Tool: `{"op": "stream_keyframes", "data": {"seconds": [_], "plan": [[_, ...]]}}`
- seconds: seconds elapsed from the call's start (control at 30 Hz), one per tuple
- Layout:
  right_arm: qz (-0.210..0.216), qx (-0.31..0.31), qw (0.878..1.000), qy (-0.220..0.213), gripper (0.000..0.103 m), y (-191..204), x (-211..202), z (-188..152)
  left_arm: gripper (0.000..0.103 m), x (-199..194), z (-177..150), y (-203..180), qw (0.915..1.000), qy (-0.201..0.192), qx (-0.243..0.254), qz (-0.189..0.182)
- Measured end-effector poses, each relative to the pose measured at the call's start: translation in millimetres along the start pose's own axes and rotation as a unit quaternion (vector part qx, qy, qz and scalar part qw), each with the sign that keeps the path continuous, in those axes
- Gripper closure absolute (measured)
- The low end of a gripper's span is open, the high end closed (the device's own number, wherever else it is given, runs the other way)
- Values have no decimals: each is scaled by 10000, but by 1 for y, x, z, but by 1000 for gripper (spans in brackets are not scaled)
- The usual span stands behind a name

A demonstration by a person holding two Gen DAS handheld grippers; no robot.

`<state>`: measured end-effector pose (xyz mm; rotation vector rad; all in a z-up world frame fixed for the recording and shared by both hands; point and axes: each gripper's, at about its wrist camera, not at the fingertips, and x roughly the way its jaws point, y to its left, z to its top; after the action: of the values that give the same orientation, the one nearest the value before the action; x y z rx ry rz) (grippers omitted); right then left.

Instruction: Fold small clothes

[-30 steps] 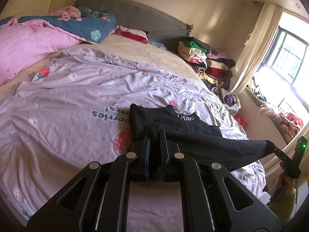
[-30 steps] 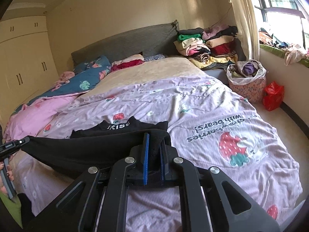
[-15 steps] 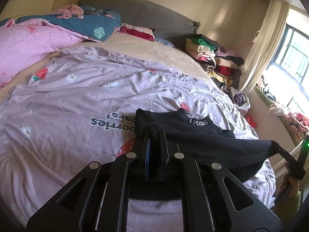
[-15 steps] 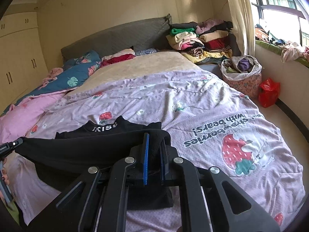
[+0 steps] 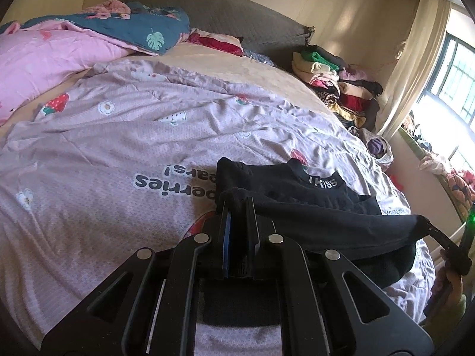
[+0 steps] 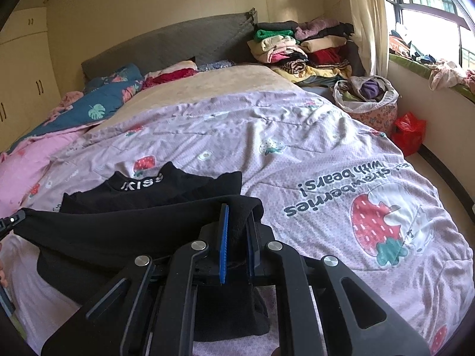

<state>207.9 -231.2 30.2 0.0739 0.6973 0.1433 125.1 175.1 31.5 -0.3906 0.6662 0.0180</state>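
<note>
A small black garment (image 5: 297, 190) with a white-lettered collar lies on the lilac strawberry quilt (image 5: 118, 136). Its near edge is lifted and stretched between my two grippers. My left gripper (image 5: 237, 204) is shut on one corner of that edge. My right gripper (image 6: 237, 210) is shut on the other corner; it also shows at the far right of the left wrist view (image 5: 427, 225). The garment (image 6: 166, 190) sags a little between them, folded over towards its collar. The left gripper's tip shows at the left edge of the right wrist view (image 6: 12, 221).
Pink and blue bedding (image 5: 74, 44) is heaped at the bed's head on the left. A stack of folded clothes (image 6: 299, 50) sits by the grey headboard. A laundry basket (image 6: 368, 101) and a red bag (image 6: 408, 132) stand on the floor by the window wall.
Both grippers have carried the lifted black edge forward over the garment, towards its collar. Both grips stayed shut.
</note>
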Motion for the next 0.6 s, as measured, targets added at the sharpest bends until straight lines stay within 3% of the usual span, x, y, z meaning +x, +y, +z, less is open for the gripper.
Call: {"op": "stream_keyframes", "data": {"seconds": [0.1, 0.23, 0.27, 0.3, 0.33, 0.4, 0.6], "plan": [[-69, -18, 10000, 11, 93, 3, 5, -4, 99, 2, -2, 0, 10000, 27, 22, -16], [-149, -67, 9999, 15, 82, 6, 7, -7, 98, 0, -3, -2, 9999, -15, 139, 83], [-180, -86, 9998, 4, 78, 6, 6, -8, 98, 0, -3, -3, 9998, -23, 161, 92], [-211, -90, 9997, -36, 63, 6, 4, -8, 97, -2, -3, -3, 9998, -46, 168, 77], [-237, -87, 9996, -103, 55, 6, 1, -8, 95, -4, -3, -3, 9998, -62, 182, 62], [-240, -75, 9995, -210, 55, 6, -6, -8, 86, -7, -5, -7, 9996, -85, 263, 50], [5, -224, 9994, -280, 57, 16, -20, -17, 85, -1, -19, -25, 9979, 201, 590, -152]]}}
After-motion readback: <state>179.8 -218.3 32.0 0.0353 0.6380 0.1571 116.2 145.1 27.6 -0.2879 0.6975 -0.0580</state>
